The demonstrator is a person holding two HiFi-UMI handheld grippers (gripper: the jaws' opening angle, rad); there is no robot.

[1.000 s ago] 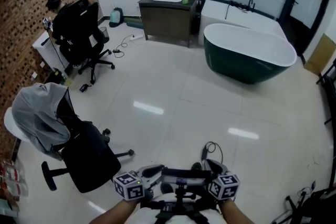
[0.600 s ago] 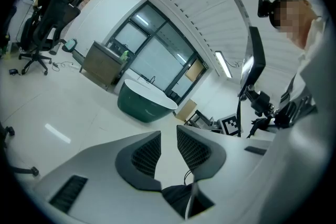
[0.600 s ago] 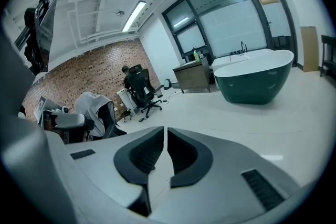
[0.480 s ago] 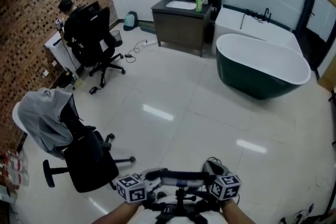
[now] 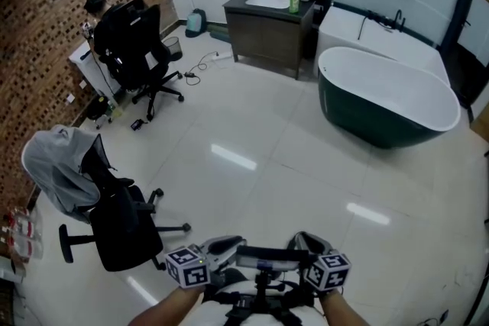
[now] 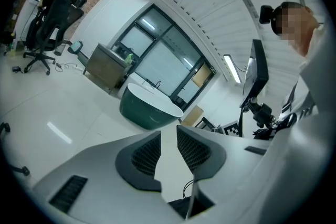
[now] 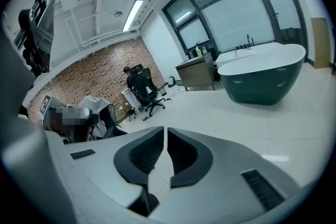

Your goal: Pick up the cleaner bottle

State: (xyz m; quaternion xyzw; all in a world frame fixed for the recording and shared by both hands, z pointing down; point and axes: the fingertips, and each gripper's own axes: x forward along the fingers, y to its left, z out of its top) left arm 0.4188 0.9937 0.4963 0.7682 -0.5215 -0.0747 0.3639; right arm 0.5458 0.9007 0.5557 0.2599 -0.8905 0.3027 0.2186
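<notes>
The cleaner bottle (image 5: 293, 0) is green and stands upright on the dark vanity (image 5: 267, 30) at the far wall, beside its white basin. In the right gripper view the bottle (image 7: 199, 50) is a small green shape on the same cabinet. Both grippers are held close to my body at the bottom of the head view, far from the bottle. The left gripper (image 5: 226, 246) (image 6: 168, 129) is shut with nothing between its jaws. The right gripper (image 7: 166, 128) (image 5: 307, 242) is shut too and holds nothing.
A dark green bathtub (image 5: 386, 99) stands right of the vanity. A black office chair draped with a grey hoodie (image 5: 57, 168) is near left. A person sits at a desk (image 5: 114, 34) far left, with cables on the floor (image 5: 195, 65). White tiled floor (image 5: 260, 156) lies between.
The whole view has advanced toward the vanity and tub, which sit lower and larger now. Both grippers stay shut at the bottom of the frame.
</notes>
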